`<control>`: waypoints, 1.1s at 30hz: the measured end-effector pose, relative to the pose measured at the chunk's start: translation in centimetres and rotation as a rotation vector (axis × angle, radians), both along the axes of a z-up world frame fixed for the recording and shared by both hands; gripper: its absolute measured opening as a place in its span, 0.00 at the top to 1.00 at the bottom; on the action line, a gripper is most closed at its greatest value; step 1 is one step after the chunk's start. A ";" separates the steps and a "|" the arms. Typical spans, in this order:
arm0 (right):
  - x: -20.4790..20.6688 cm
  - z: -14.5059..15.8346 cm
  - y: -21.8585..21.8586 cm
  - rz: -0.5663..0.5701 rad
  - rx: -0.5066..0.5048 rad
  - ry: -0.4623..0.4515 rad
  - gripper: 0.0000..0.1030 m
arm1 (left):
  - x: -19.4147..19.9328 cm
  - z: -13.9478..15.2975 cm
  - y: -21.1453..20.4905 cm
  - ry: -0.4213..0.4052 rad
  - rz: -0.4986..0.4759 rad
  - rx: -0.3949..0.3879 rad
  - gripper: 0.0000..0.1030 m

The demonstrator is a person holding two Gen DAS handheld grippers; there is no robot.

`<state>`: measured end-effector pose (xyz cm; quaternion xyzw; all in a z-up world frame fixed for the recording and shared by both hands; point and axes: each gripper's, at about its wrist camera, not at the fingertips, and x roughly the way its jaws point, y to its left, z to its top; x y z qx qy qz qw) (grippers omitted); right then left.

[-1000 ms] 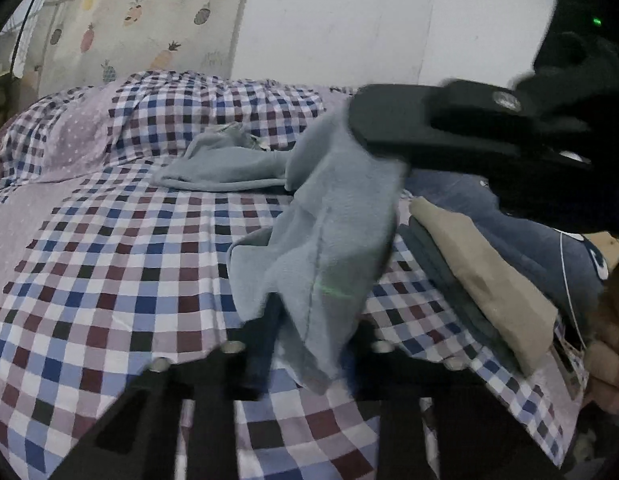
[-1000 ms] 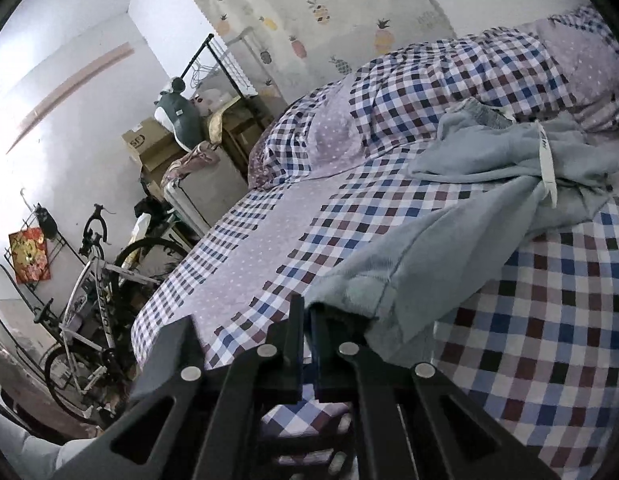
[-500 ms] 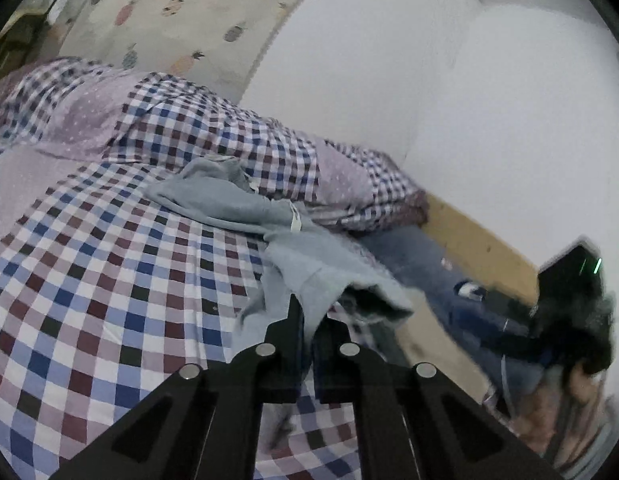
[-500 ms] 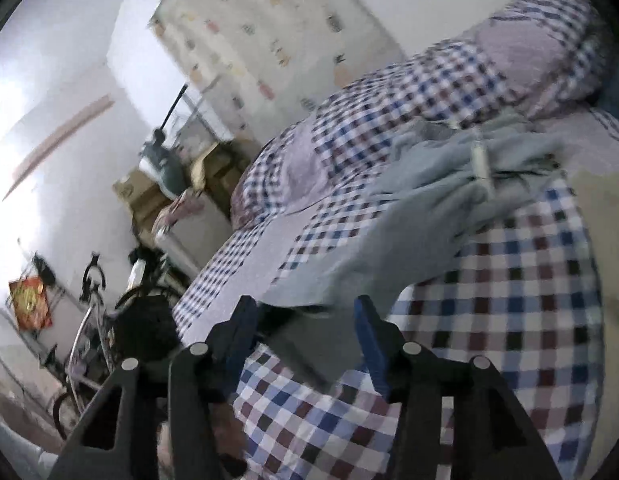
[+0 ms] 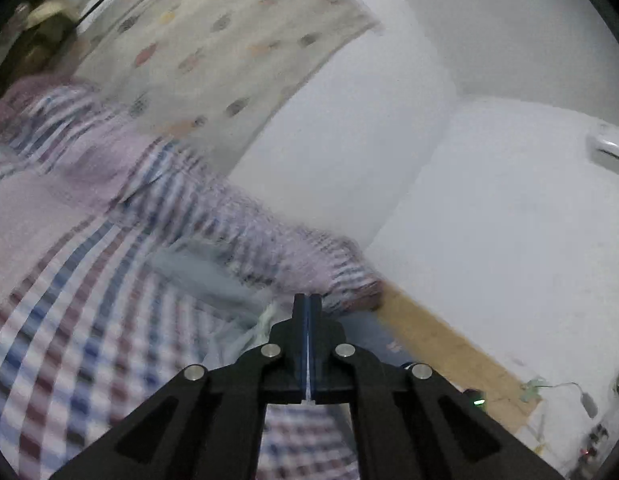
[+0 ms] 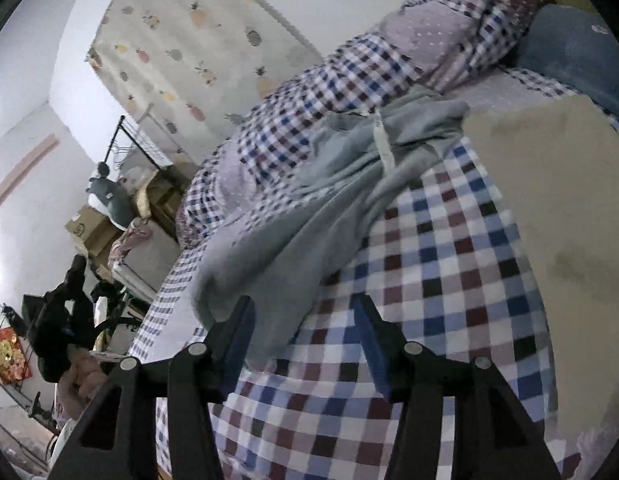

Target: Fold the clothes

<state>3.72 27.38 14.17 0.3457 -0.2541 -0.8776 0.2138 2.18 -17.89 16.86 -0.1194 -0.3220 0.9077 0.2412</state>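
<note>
A pale grey garment (image 6: 329, 184) lies stretched along the checked bedspread (image 6: 449, 280), its white drawstring (image 6: 383, 140) showing near the far end. Its near end sags between the fingers of my right gripper (image 6: 303, 316), which stands open just above the bed, pads off the cloth. In the blurred left wrist view my left gripper (image 5: 307, 308) is shut, jaws pressed together with no cloth visibly between them. The grey garment (image 5: 201, 276) shows as a smear beyond and left of it.
A folded tan piece (image 6: 549, 240) lies at the right and a blue denim garment (image 6: 565, 40) behind it near the pillows (image 6: 429, 36). Left of the bed are a hand (image 6: 81, 380) holding a black gripper, boxes and a bicycle. A wooden strip (image 5: 449, 348) runs along the wall.
My right gripper opened and let go of the grey garment, which now rests on the bed. My left gripper closed fully and swung up and to the right, blurring its view.
</note>
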 end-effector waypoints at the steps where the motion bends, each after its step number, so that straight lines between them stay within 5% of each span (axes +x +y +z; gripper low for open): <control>1: 0.2 -0.4 -0.1 -0.003 -0.003 -0.005 0.46 | -0.5 -1.0 0.0 -0.042 0.002 -0.010 1.00; 7: 1.2 -2.5 -2.5 0.027 0.009 -0.040 0.45 | -3.0 -4.1 1.3 -0.205 -0.044 -0.097 0.94; 8: 1.4 -2.9 -2.9 0.038 0.017 -0.042 0.44 | -2.9 -4.5 1.3 -0.227 -0.047 -0.097 0.85; 10: 1.6 -3.5 -3.7 0.062 0.033 -0.037 0.42 | -2.4 -5.8 1.1 -0.288 -0.036 -0.088 0.31; 12: 1.7 -4.4 -4.2 0.084 0.040 -0.035 0.41 | -2.8 -7.4 0.7 -0.347 -0.026 -0.051 0.21; 17: 2.0 -7.0 -4.7 0.118 -0.006 -0.047 0.40 | -4.3 -11.5 -0.2 -0.554 -0.043 0.044 0.20; 20: 1.8 -7.8 -4.8 0.133 -0.027 -0.058 0.40 | -5.2 -13.2 0.3 -0.618 -0.037 0.007 0.20; 26: 1.6 -9.3 -4.0 0.136 -0.123 -0.085 0.40 | -7.0 -16.1 1.6 -0.722 -0.064 0.003 0.20; 33: 1.0 -10.5 -3.4 0.124 -0.170 -0.124 0.39 | -8.5 -16.9 3.3 -0.748 -0.092 0.027 0.20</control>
